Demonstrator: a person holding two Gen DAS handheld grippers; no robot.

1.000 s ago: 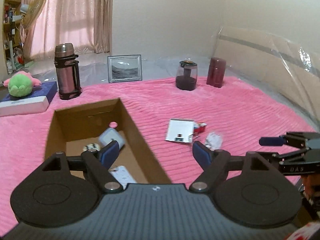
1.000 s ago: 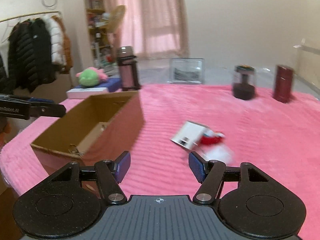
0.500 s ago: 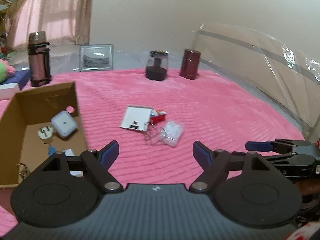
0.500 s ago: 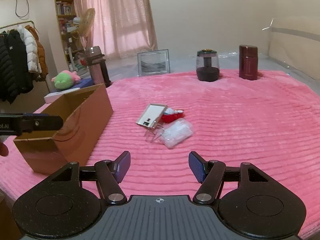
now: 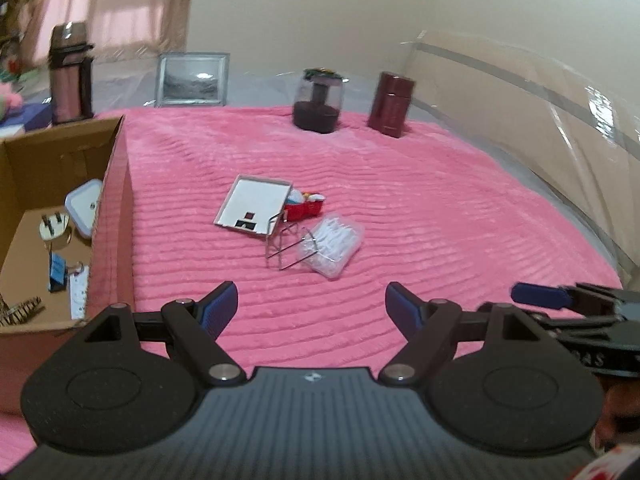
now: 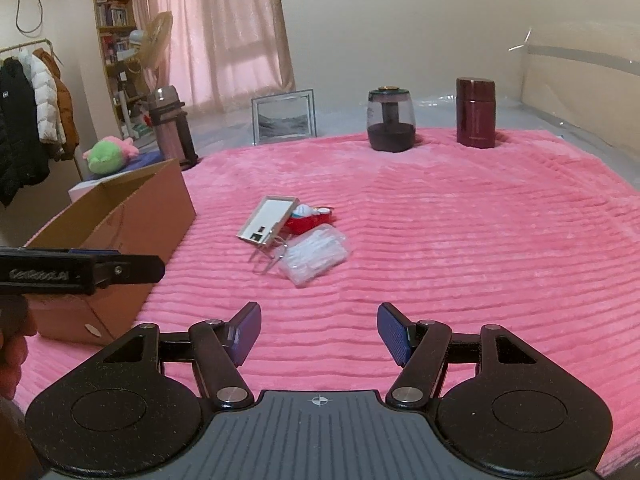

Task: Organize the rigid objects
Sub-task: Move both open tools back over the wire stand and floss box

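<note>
Both hands were empty, short of the pile. Left gripper had its fingers wide; right gripper stood a little narrower, nothing between either pair.

The loose things lay bunched mid-blanket: a white box, a red toy touching its far corner, a clear bag nearest me, and a wire clip lying against the box and bag.

The carton stood to the left, already holding a few items.

My reading: take one piece per hand.
- The bag looked soft and slippery, so pinch it across its short side.
- The wire may be snagged under it, so lift slowly and watch for dragging.
- The box was flat, so come in low at an edge.
</note>
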